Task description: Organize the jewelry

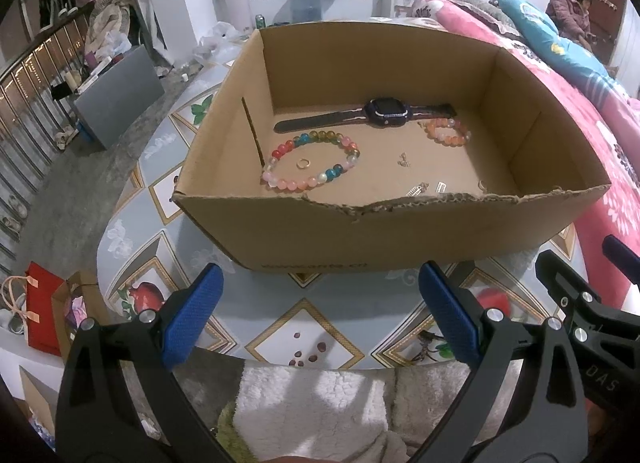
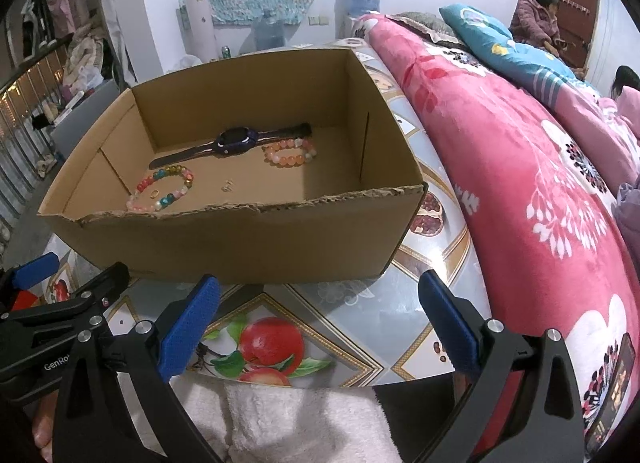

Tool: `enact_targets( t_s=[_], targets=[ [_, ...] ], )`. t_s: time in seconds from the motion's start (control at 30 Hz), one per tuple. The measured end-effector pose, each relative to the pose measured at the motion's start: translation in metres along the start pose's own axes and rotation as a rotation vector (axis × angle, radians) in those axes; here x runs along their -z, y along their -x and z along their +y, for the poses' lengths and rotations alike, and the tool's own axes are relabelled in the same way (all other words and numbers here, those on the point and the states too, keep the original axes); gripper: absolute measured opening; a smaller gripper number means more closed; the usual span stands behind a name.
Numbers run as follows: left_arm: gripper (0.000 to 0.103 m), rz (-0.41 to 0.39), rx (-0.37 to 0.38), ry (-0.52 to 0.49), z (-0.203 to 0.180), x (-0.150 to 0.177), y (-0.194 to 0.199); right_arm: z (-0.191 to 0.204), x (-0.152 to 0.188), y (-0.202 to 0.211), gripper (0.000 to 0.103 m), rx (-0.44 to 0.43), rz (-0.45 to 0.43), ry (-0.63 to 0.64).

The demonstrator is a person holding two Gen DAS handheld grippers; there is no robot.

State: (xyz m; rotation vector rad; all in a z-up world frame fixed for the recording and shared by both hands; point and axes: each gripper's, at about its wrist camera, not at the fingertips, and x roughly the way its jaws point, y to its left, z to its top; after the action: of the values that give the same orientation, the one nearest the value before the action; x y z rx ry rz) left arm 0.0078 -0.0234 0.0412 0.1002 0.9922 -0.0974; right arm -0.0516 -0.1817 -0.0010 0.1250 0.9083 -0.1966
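An open brown cardboard box [image 1: 372, 235] with a ragged torn front edge stands on the bench [image 1: 304, 315], which is covered with a glossy grey cloth printed with fruit in gold-framed diamonds. Inside the box, a dark purple smartwatch with a long strap [image 1: 386, 113] lies flat near the back wall. Just in front of it, toward the right, sits a small bracelet of orange and pale pink beads [image 1: 446, 132]. A larger bracelet of multicoloured glass beads [image 1: 311, 161] lies on the left part of the box floor, and a small gold ring [image 1: 303, 162] rests inside its loop. A tiny metal charm [image 1: 403, 160] lies on the bare cardboard near the middle, and a few small silver pieces [image 1: 428, 187] sit close behind the torn front edge; what they are is too small to tell. The left claw [image 1: 320, 315], with black arms and blue textured pads, hovers in front of the box above the bench with its jaws spread wide apart and nothing between them. The right claw [image 2: 320, 323], of the same build, hangs beside it, likewise wide apart and empty, and each shows at the edge of the other's view. A white fluffy cloth [image 2: 304, 419] lies below both claws at the near edge. A pink floral blanket [image 2: 520, 167] is heaped to the right of the bench.
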Motion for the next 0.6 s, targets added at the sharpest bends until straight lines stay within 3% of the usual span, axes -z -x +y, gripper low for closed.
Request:
enact_targets(
  t_s=[0.6],
  targets=[
    [0.095,0.018,0.01,-0.001,-0.0016,-0.003,-0.0054,-0.0003,-0.0017,-0.0028,0.097,0.004,0.007,0.0]
  ],
)
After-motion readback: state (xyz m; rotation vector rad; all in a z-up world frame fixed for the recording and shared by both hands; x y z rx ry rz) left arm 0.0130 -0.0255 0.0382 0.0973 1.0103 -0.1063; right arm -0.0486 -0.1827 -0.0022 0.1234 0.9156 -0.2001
